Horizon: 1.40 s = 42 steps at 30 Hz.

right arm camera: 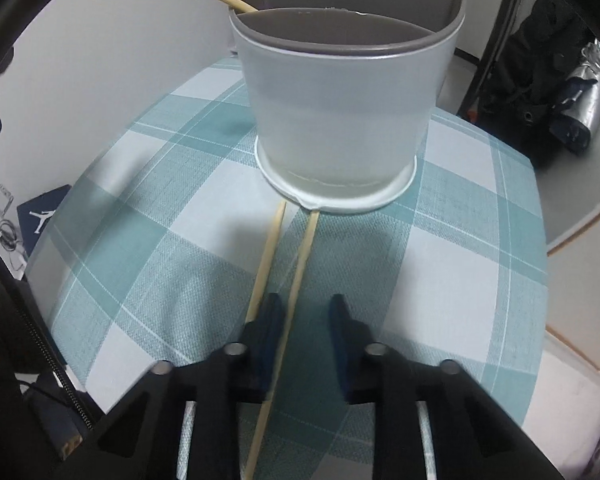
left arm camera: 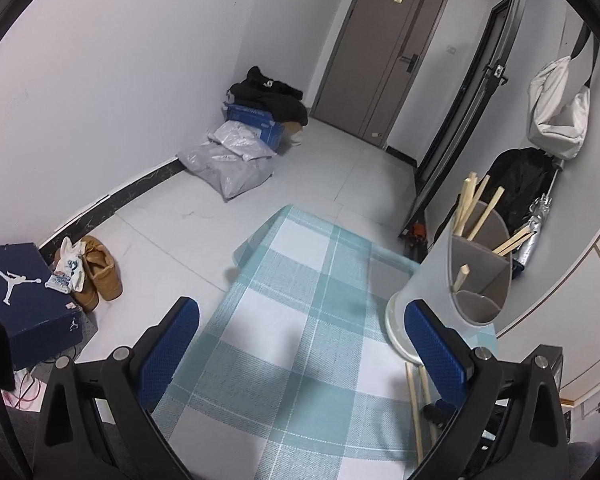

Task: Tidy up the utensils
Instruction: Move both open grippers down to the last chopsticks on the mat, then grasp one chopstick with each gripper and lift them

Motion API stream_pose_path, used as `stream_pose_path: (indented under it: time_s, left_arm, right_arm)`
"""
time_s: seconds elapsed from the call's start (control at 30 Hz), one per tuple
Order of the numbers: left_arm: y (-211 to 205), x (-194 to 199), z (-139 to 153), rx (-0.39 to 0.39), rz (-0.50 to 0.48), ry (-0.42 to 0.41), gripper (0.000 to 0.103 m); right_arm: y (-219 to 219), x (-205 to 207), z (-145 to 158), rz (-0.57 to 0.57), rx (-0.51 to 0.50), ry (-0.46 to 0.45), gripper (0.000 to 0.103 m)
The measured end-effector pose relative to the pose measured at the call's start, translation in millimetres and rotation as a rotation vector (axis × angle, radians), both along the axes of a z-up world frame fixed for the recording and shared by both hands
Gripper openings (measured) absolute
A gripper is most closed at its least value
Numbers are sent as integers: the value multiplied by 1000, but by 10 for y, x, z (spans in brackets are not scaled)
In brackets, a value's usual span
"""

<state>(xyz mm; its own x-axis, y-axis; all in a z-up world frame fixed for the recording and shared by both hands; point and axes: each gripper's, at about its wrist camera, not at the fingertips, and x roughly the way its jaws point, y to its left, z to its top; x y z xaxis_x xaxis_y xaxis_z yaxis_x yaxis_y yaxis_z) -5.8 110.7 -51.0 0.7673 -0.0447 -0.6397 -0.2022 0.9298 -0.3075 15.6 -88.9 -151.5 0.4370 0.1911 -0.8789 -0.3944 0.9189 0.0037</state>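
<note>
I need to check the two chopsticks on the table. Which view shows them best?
The right wrist view: both chopsticks lie nearly full length on the tablecloth, running from the holder's base toward the open right gripper. The left wrist view catches only a short stretch beside the left gripper's right finger.

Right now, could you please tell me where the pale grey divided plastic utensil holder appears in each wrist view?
Left wrist: the pale grey divided plastic utensil holder stands right of centre, beside the right fingertip.
Right wrist: top centre, dead ahead.
Shared landmark: the teal-and-white checked tablecloth beneath it.
</note>
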Motion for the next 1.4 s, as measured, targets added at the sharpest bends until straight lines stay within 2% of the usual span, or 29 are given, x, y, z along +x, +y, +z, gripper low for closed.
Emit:
stream_pose_path:
  time_s: [0.03, 0.07, 0.37, 0.5, 0.6, 0.8, 0.87, 0.93, 0.97, 1.07, 1.13, 1.23, 1.33, 1.4]
  left_arm:
    - [7, 3, -14, -2, 0, 9, 101]
    - [19, 10, -16, -7, -2, 15, 101]
    - [-2, 64, -72, -35, -31, 63, 101]
    - [-27, 64, -91, -50, -63, 62, 101]
    - [-50, 66, -119, -20, -65, 79, 101]
    - [-88, 103, -256, 16, -85, 141, 101]
    - [-135, 116, -297, 20, -101, 157, 101]
    - [-228, 137, -350, 32, -134, 175, 101]
    - [-262, 144, -363, 36, -150, 187, 101]
    - [-417, 170, -407, 31, -205, 216, 101]
    - [-541, 194, -444, 37, -241, 239, 101]
    - [-721, 265, -534, 18, -289, 299, 101]
    - [-854, 368, -647, -48, -328, 356, 101]
    - [-926, 422, -693, -57, -339, 381, 100]
  right_arm:
    - [-3, 7, -1, 10, 0, 7, 6]
    - [-16, 6, -4, 20, 0, 15, 4]
    - [-180, -189, 67, 84, -15, 109, 4]
    - [-212, -203, 77, 102, -5, 119, 9]
    - [-184, -93, 65, 105, -1, 107, 25]
    - [-46, 57, 55, 125, -2, 87, 25]
    - [-41, 110, 61, 121, 9, 85, 23]
    - [-58, 164, 61, 112, 35, 88, 6]
    - [-73, 181, 60, 109, 46, 89, 6]
    - [-188, 228, 75, 81, 106, 89, 5]
    - [-328, 280, 119, 35, 181, 86, 5]
    - [-642, 379, 231, -70, 346, 85, 5]
    - [-930, 441, 323, -151, 483, 74, 5]
    - [-1140, 463, 362, -198, 569, 82, 5]
